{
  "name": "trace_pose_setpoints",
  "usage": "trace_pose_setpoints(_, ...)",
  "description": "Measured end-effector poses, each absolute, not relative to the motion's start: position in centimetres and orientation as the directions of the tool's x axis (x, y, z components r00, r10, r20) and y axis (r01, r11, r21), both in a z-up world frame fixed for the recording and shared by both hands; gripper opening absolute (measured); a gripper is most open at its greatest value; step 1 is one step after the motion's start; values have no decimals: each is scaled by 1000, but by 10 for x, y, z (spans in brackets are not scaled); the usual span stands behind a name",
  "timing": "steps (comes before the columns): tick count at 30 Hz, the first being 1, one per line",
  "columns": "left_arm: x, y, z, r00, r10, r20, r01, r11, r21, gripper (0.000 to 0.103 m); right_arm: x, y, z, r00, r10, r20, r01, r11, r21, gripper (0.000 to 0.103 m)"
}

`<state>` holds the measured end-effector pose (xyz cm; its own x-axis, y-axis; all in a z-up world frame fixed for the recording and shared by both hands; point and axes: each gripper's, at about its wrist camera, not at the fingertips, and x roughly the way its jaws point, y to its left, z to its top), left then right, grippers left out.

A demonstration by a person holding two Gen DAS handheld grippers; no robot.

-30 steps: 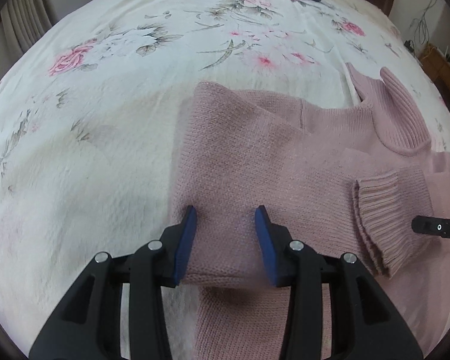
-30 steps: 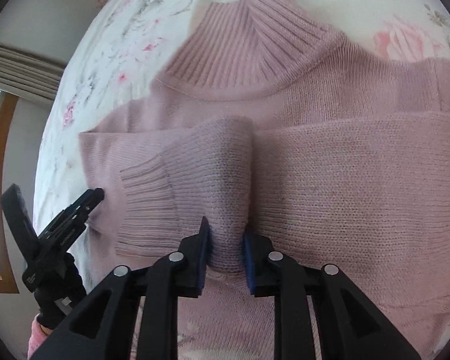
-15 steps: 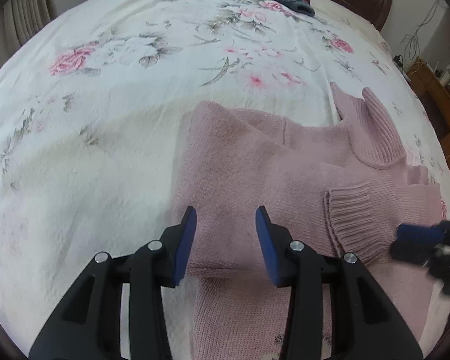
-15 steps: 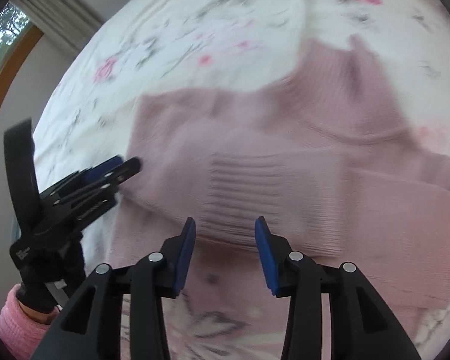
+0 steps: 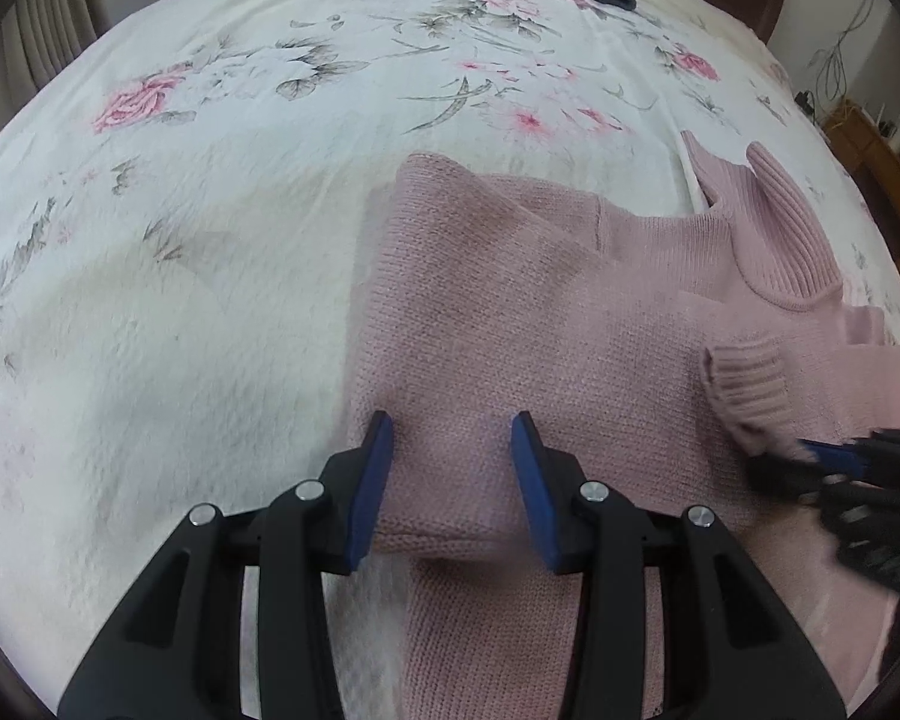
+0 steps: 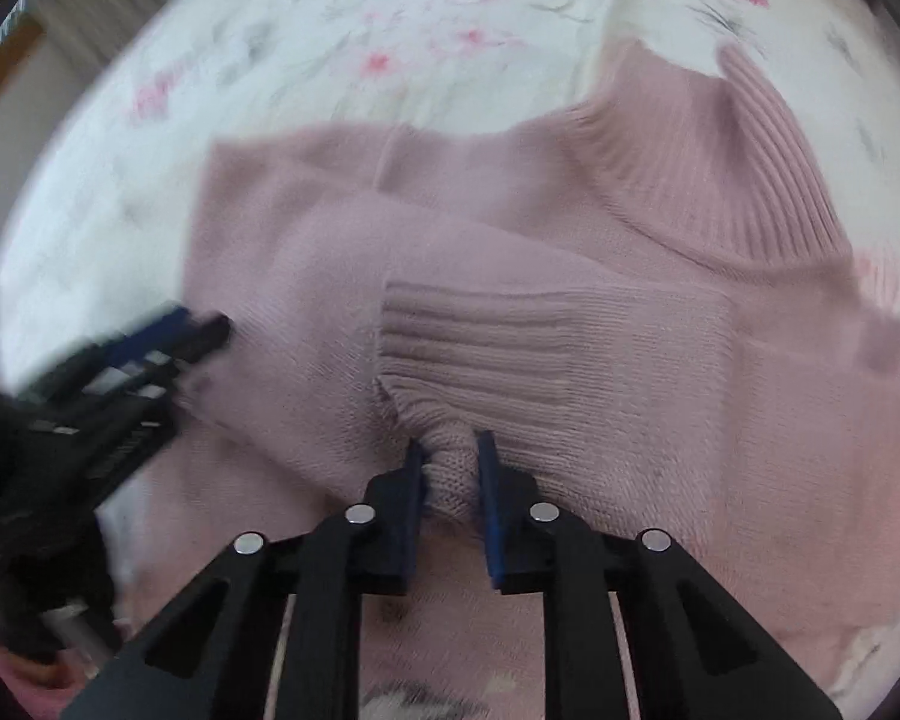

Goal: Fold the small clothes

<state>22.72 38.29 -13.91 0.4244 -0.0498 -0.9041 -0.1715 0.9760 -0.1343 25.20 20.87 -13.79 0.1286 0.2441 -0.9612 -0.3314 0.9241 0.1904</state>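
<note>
- The pink sweater on the bed looks soft and floppy; best held at edges.
- Right gripper pinches the ribbed cuff.
- Left gripper gapes, empty, over the folded sleeve.

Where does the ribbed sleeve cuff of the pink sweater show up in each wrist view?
Left wrist view: ribbed cuff at right, just above the right gripper.
Right wrist view: ribbed cuff at centre, its lower edge pinched in the right gripper.
Shared landmark: ribbed turtleneck collar.
</note>
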Motion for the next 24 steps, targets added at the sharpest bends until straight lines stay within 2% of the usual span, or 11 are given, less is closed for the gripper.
trace_pose_setpoints(6,228,380,-140,424,-31,-905,-176,978,-116,41,252,128,-95,193,368,-910,-210,921,328,16)
trace_pose_setpoints(13,230,377,-141,420,-17,-907,-181,978,-102,41,256,22,-70,253,382,-889,-43,922,385,16)
trace_pose_setpoints(20,233,373,-142,410,9,-912,-160,985,-62,43,262,-38,-111,191,456,-869,116,869,481,15)
trace_pose_setpoints(24,236,372,-141,394,16,-919,-146,988,-45,43,250,-47,-138,112,423,-899,137,890,435,20)
